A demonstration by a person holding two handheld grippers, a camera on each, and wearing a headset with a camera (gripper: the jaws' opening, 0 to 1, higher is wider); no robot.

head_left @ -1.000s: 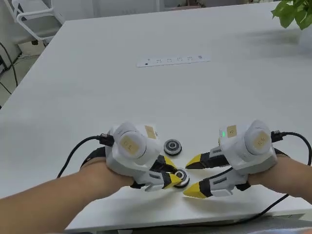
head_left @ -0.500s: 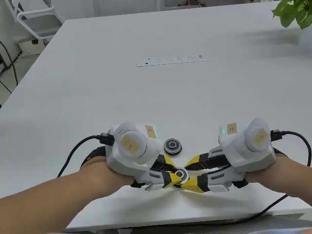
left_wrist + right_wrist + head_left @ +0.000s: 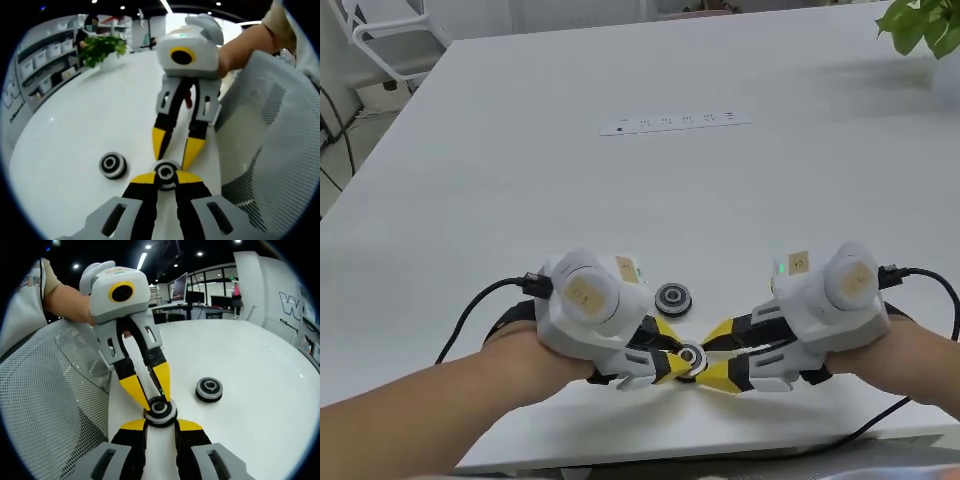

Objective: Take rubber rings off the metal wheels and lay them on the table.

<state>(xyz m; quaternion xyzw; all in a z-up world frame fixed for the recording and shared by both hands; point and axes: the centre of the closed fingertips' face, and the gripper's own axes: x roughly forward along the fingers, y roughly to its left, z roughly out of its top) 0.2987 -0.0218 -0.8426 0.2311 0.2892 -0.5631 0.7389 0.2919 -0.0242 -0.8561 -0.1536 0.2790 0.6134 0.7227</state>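
A small metal wheel with a black rubber ring (image 3: 689, 358) sits near the table's front edge, caught between both grippers. My left gripper (image 3: 677, 360) is shut on it from the left, my right gripper (image 3: 706, 357) from the right. In the left gripper view the wheel (image 3: 166, 172) is between my own yellow tips (image 3: 166, 179), and the right gripper (image 3: 175, 147) meets it from the far side. The right gripper view has the same wheel (image 3: 160, 411) at my tips (image 3: 161, 424), opposite the left gripper (image 3: 150, 385). A second ringed wheel (image 3: 673, 298) lies flat just behind.
A white power strip (image 3: 675, 125) lies mid-table. A green plant (image 3: 922, 25) stands at the far right corner, a white chair (image 3: 390, 40) beyond the far left. Cables trail from both grippers. A mesh chair back (image 3: 55, 390) is close behind the front edge.
My right gripper, open and apart from the wheel a second ago, has moved left and shut on it. The left gripper has kept its hold.
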